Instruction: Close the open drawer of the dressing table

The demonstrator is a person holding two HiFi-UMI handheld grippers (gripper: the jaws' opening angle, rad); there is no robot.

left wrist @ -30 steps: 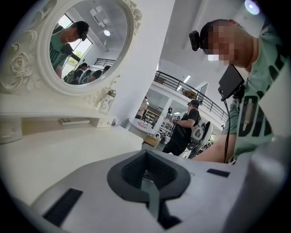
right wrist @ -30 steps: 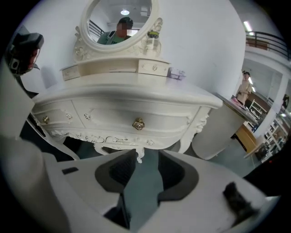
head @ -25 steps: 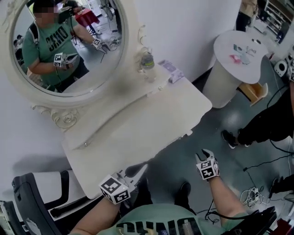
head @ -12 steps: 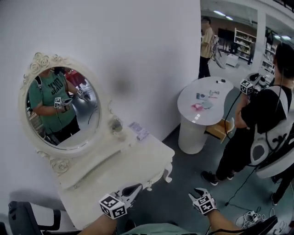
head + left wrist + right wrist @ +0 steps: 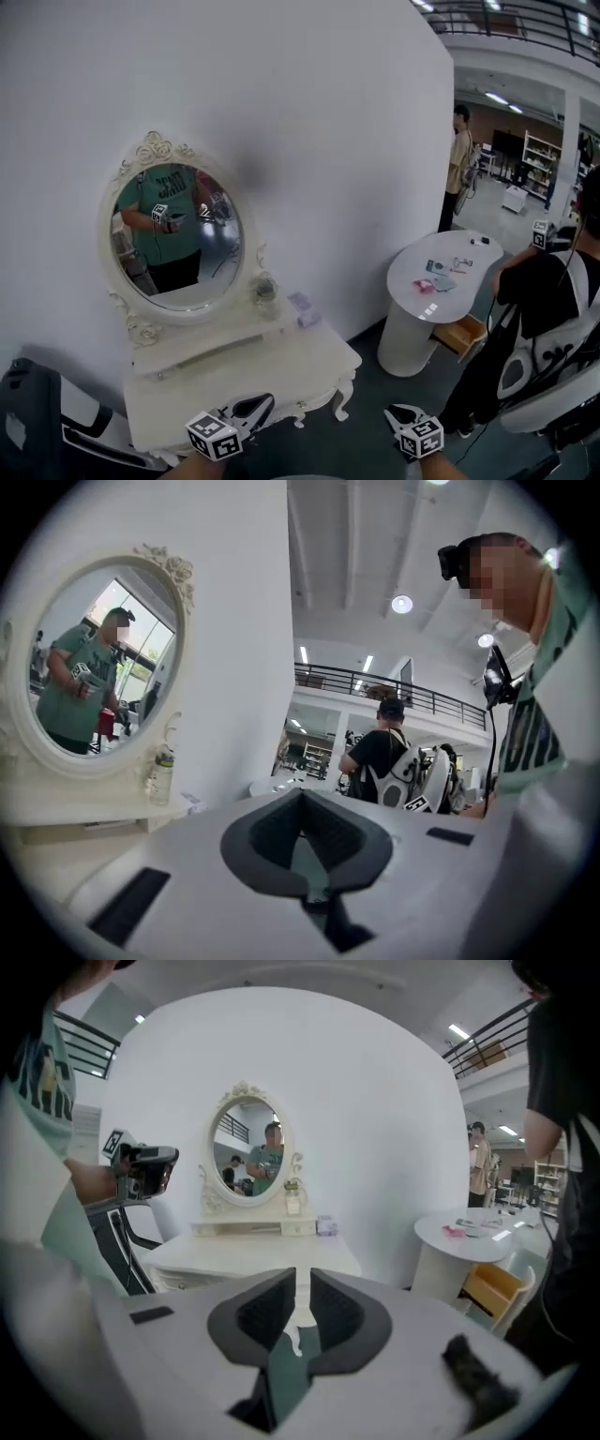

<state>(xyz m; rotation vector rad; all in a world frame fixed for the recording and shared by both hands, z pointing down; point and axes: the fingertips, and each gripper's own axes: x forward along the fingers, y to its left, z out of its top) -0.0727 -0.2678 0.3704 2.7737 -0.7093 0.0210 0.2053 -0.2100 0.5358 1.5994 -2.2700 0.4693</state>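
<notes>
The white dressing table (image 5: pixel 272 361) stands against the wall under its oval mirror (image 5: pixel 178 234). Its front (image 5: pixel 178 1274) and the small drawers (image 5: pixel 253 1229) under the mirror look flush, with none standing out. Both grippers hang in the air in front of the table, touching nothing. My left gripper (image 5: pixel 255 405) (image 5: pixel 302 794) has its pads together and is empty. It also shows in the right gripper view (image 5: pixel 155 1168). My right gripper (image 5: pixel 394 411) (image 5: pixel 302 1274) is closing, with a narrow slit between its pads and nothing in it.
A bottle (image 5: pixel 265 289) and a small box (image 5: pixel 305 316) sit on the dressing table. To the right is a round white table (image 5: pixel 441 272) with an open wooden drawer (image 5: pixel 464 333). A person in black (image 5: pixel 553 309) stands beside it. A dark chair (image 5: pixel 28 412) is at the left.
The head view has swung up from the table top to the wall and room. Both grippers have risen. The right jaws have narrowed from wide apart.
</notes>
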